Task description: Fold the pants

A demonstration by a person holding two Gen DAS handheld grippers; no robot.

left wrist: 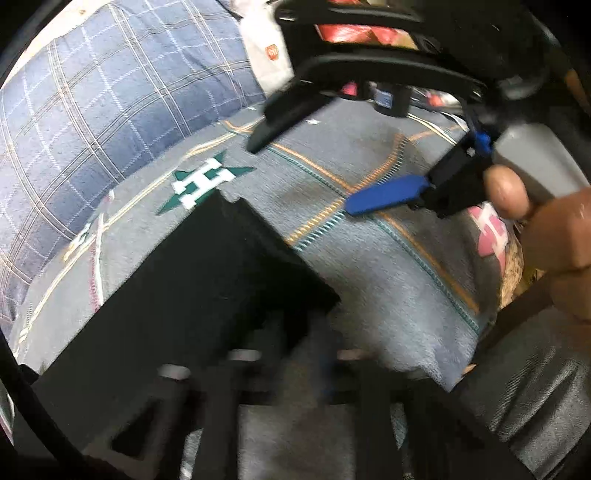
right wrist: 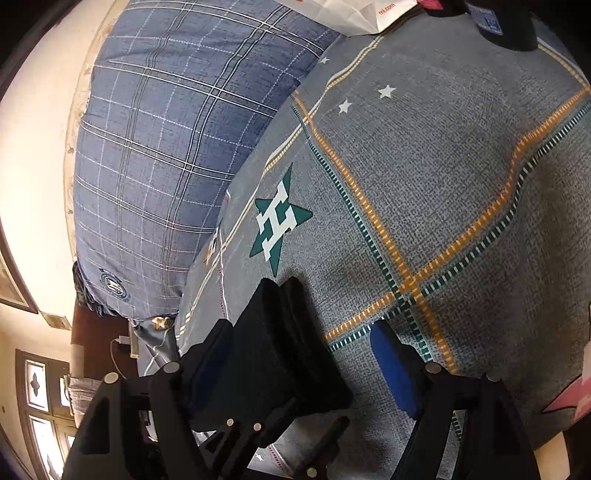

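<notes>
The black pants [left wrist: 207, 280] lie as a dark folded block on the grey patterned bedsheet [left wrist: 369, 258], right in front of my left gripper [left wrist: 280, 369], which is blurred; whether it grips the cloth cannot be told. My right gripper [left wrist: 306, 173] shows in the left wrist view, open above the sheet, with a blue fingertip [left wrist: 384, 195] and a black one. In the right wrist view the right gripper [right wrist: 332, 332] is open. A thick fold of the black pants [right wrist: 280, 354] lies against its left finger [right wrist: 210, 362]; its blue-padded finger [right wrist: 391, 365] stands apart on the sheet [right wrist: 461, 221].
A blue plaid pillow [right wrist: 166, 155] lies left of the sheet, against a cream wall [right wrist: 33, 147]. A white paper bag [right wrist: 354, 14] and a dark garment with a label [right wrist: 506, 26] sit at the far edge. A hand [left wrist: 554, 221] holds the right gripper.
</notes>
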